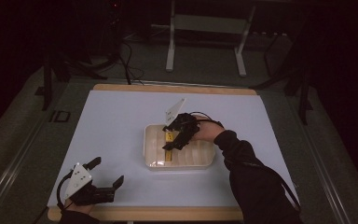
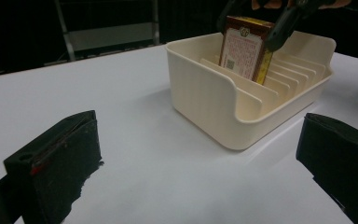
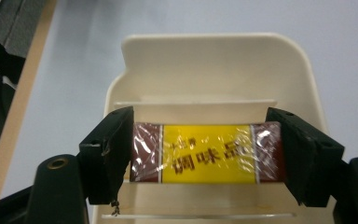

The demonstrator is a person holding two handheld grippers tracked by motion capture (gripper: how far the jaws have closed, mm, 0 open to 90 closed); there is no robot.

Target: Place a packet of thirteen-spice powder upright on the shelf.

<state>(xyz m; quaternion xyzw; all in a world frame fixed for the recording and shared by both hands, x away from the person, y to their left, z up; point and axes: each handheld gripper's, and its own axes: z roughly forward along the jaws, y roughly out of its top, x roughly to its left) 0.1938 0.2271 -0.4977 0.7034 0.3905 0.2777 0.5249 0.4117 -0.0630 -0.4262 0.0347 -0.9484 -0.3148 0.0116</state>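
Observation:
A box point(image 3: 207, 151) with a yellow middle and brown ends, wrapped in clear film, stands on edge in a slot of a cream slotted rack point(image 3: 214, 60). My right gripper point(image 3: 207, 156) comes down on it from above, and its pads sit against the box's two ends. From the left gripper view, the box point(image 2: 242, 51) stands upright in the rack point(image 2: 205, 93) with the right gripper point(image 2: 256, 21) at its top corners. Near the table's front left corner, my left gripper point(image 1: 106, 171) rests open with nothing between its jaws.
The rack point(image 1: 205, 161) sits at the middle of a white mat point(image 1: 121, 121) on a wooden table. Several dividers cross the inside of the rack. A metal stand point(image 1: 205, 28) is on the floor behind the table. A dark sleeve point(image 1: 251, 172) reaches in from the lower right.

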